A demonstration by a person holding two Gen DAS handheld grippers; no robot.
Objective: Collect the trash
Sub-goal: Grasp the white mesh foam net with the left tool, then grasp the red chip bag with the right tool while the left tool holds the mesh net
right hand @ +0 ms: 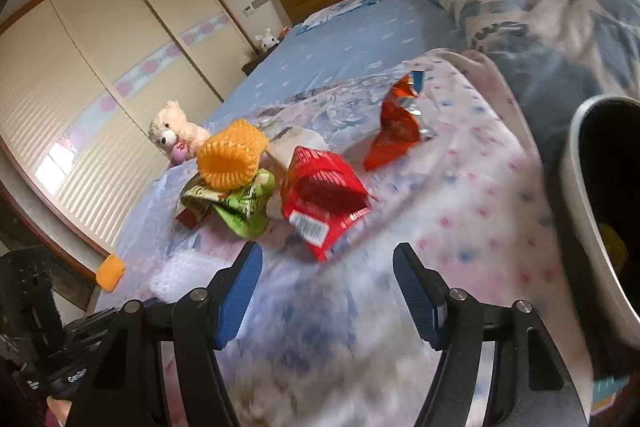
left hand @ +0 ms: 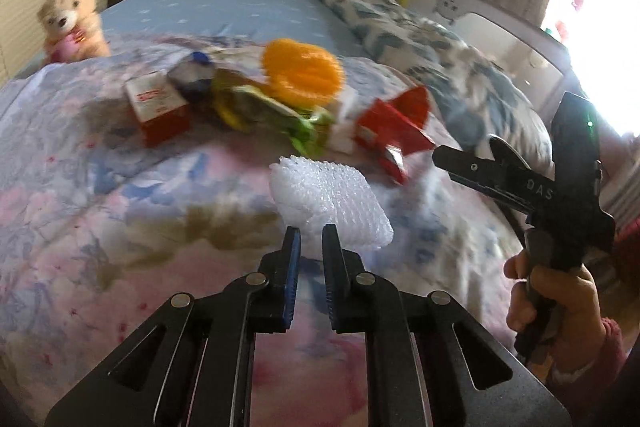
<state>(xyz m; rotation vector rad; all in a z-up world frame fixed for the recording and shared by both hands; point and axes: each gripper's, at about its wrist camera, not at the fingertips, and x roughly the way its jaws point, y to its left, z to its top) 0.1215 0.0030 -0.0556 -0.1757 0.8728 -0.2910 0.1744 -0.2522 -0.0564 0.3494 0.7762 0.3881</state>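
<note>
My left gripper (left hand: 311, 233) is shut on the near edge of a white bubbly foam wrap (left hand: 328, 191), which sticks out beyond the tips above the flowered quilt (left hand: 100, 187). Behind it lies a trash pile: an orange foam net (left hand: 304, 71), a green wrapper (left hand: 272, 111), a red-and-white box (left hand: 158, 107) and a red packet (left hand: 396, 131). My right gripper (right hand: 328, 255) stands open with nothing between its fingers, just short of the red packet (right hand: 320, 195). The orange net (right hand: 232, 155), the green wrapper (right hand: 240, 207) and a red foil wrapper (right hand: 396, 127) lie beyond.
A dark-lined bin with a pale rim (right hand: 576, 211) stands at the bed's right edge. A teddy bear (left hand: 74, 19) sits at the far left, and a rolled blue-patterned duvet (left hand: 420, 27) runs along the right. An orange scrap (right hand: 110, 271) lies on the floor. A hand (left hand: 560, 303) holds the right gripper.
</note>
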